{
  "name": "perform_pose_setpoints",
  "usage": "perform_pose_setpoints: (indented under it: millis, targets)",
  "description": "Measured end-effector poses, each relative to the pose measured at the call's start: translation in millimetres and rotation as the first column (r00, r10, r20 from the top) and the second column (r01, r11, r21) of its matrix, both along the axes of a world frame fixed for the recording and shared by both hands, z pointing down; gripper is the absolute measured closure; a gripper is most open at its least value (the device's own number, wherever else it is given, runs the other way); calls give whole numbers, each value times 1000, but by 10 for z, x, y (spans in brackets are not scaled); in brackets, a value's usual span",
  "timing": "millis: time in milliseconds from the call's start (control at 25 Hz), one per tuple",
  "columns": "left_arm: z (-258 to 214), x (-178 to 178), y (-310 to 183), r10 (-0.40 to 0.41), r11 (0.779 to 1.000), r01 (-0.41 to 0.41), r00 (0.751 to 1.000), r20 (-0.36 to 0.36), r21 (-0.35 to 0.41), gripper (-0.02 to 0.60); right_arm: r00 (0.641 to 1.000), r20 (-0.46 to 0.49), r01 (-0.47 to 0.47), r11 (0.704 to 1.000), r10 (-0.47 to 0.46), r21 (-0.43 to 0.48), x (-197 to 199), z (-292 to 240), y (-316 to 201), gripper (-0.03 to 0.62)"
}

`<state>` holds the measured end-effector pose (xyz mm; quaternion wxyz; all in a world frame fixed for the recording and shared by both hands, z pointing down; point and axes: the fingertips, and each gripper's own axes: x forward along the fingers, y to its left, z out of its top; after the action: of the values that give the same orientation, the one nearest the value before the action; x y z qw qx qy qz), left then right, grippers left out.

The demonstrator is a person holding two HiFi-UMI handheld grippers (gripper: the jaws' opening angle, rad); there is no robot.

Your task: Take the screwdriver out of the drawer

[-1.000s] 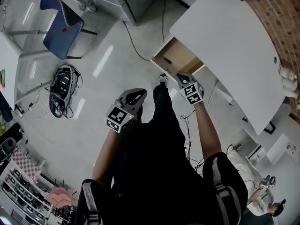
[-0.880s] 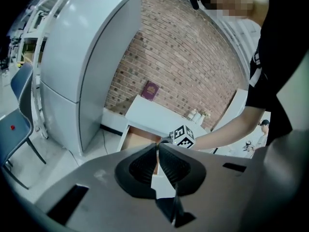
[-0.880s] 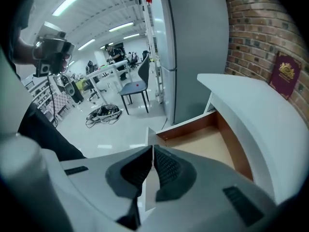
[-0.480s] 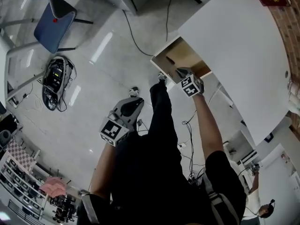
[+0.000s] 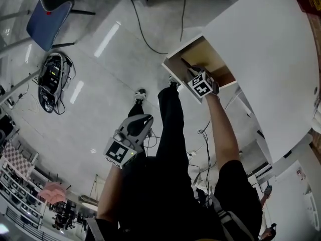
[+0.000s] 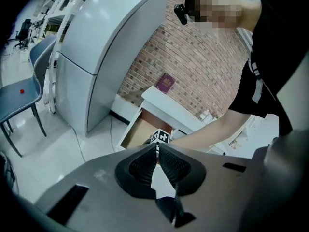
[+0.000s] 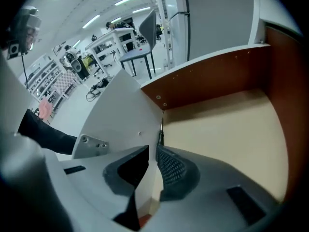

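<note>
The drawer (image 5: pixel 173 64) stands pulled out from under the white table (image 5: pixel 261 44). My right gripper (image 5: pixel 194 75) reaches down into it at its near side. In the right gripper view the screwdriver (image 7: pixel 161 132) shows as a thin metal shaft with a black collar. It sticks out from between the right gripper's (image 7: pixel 153 149) tips, along the drawer's white side wall (image 7: pixel 120 115). The jaws stand a narrow slit apart, closed on its handle end. My left gripper (image 5: pixel 142 126) hangs shut and empty over the floor beside the person's dark trouser leg.
The drawer's beige floor (image 7: pixel 227 139) and brown back wall (image 7: pixel 212 81) hold nothing else. A blue chair (image 5: pixel 47 19) and a dark device with cables (image 5: pixel 50 79) sit on the glossy floor. A red booklet (image 6: pixel 166 82) lies on the table by the brick wall.
My right gripper has gone from the drawer's front edge further into the drawer. The left gripper has dropped back and down, away from the drawer.
</note>
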<state>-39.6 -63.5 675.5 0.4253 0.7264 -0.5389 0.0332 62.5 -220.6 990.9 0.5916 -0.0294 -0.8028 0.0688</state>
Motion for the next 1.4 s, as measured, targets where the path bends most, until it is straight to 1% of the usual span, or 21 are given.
perform_pose_setpoints:
  millis: [200, 320, 480, 600, 760, 920, 1040, 1160, 1400]
  targets:
    - [91, -25, 14, -50, 999, 50, 998, -28, -9, 558, 998, -40, 51, 998, -50, 22, 19, 215, -31, 476]
    - [108, -75, -7, -62, 998, 62, 998, -23, -4, 558, 995, -69, 80, 997, -79, 19, 27, 300, -24, 470]
    - [154, -109, -24, -65, 998, 65, 998, -25, 1, 558, 994, -80, 72, 997, -72, -9, -36, 350, -11, 464]
    - [199, -108, -8, -75, 997, 75, 997, -27, -7, 558, 992, -106, 62, 998, -64, -20, -36, 421, -27, 470]
    - [262, -74, -2, -77, 997, 77, 996, -42, -15, 558, 989, -142, 26, 995, -39, -92, -17, 507, -41, 472]
    - [287, -72, 1, -80, 997, 79, 996, -51, -13, 558, 984, -174, 10, 983, -43, -181, -24, 517, -35, 481]
    - [333, -86, 32, -83, 996, 81, 995, -56, -22, 558, 977, -206, 12, 972, -62, -236, -44, 524, -27, 487]
    - [362, -110, 52, -87, 996, 86, 994, -60, -29, 558, 969, -233, 17, 968, -78, -252, -66, 521, -31, 488]
    - [376, -149, 49, -80, 997, 79, 996, -42, -21, 558, 969, -240, 0, 969, -61, -247, -63, 530, -47, 476]
